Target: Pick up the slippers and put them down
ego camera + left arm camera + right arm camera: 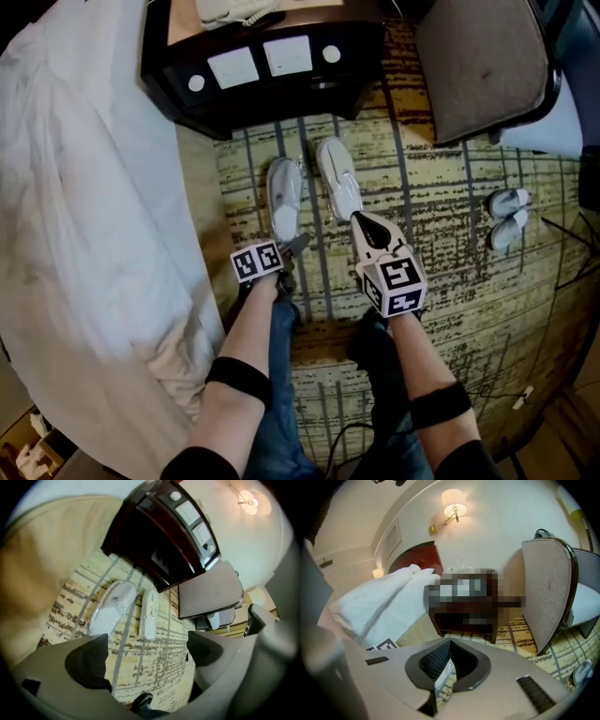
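Note:
Two white slippers in clear plastic wrap are on the patterned carpet in front of the nightstand. The left slipper (284, 197) (112, 609) lies flat. My left gripper (293, 247) (147, 656) hovers above its near end, open, with only carpet between the pads. The right slipper (338, 178) (148, 613) is turned on its edge. My right gripper (362, 221) (449, 660) is shut on that slipper's near end, and a strip of white slipper and wrap (442, 680) shows between the dark pads.
A dark wood nightstand (262, 70) stands just beyond the slippers. A bed with a white cover (84, 187) fills the left side. An upholstered chair (483, 66) is at the upper right, and another pair of slippers (509, 217) lies at the right.

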`<action>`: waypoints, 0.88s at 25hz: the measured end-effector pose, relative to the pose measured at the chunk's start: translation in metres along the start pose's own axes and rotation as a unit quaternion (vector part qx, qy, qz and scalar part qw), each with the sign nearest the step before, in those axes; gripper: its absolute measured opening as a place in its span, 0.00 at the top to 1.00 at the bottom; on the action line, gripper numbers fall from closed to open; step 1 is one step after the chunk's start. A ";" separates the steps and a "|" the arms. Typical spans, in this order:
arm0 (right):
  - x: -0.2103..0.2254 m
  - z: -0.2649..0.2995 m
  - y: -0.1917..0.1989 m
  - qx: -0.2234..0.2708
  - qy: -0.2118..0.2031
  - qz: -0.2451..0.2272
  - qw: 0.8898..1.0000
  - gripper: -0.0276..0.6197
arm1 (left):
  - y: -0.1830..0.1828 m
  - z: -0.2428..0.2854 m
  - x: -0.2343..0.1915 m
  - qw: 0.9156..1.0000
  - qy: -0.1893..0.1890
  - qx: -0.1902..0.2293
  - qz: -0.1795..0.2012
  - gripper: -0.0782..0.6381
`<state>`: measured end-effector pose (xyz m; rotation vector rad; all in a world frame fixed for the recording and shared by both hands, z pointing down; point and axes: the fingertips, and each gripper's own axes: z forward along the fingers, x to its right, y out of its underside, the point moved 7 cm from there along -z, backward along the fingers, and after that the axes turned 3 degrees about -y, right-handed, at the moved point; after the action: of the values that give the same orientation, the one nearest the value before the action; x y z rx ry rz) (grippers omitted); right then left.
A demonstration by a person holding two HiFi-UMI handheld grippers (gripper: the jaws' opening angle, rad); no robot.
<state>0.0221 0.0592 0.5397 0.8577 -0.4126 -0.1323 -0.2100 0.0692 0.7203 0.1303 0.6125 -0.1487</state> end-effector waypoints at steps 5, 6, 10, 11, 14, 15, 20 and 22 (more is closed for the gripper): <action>-0.006 -0.066 -0.058 0.013 0.010 0.001 1.000 0.95 | -0.008 -0.088 0.085 0.997 0.005 0.033 0.074 0.21; -0.008 -0.083 -0.069 0.014 0.012 0.000 1.000 0.95 | -0.007 -0.108 0.102 0.995 0.007 0.040 0.087 0.27; -0.023 -0.155 -0.113 0.017 0.010 -0.003 1.000 0.95 | -0.003 -0.195 0.174 0.983 -0.001 0.079 0.163 0.53; -0.025 -0.173 -0.125 0.021 0.010 -0.003 1.000 0.95 | -0.002 -0.216 0.194 0.977 -0.004 0.091 0.190 0.63; -0.032 -0.225 -0.153 0.030 0.009 -0.002 1.000 0.95 | 0.003 -0.278 0.253 0.958 -0.006 0.134 0.254 0.88; -0.035 -0.242 -0.161 0.032 0.007 -0.004 0.999 0.95 | 0.006 -0.299 0.271 0.952 -0.005 0.148 0.268 0.89; -0.045 -0.323 -0.203 0.047 -0.009 -0.025 0.999 0.95 | 0.032 -0.406 0.348 0.922 0.004 0.212 0.323 0.89; -0.048 -0.351 -0.218 0.055 -0.013 -0.031 0.998 0.95 | 0.040 -0.448 0.369 0.911 -0.001 0.243 0.334 0.89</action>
<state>0.1311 0.1786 0.1569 0.9775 -0.4215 -0.1799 -0.1562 0.1460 0.1456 0.8127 0.4883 0.3691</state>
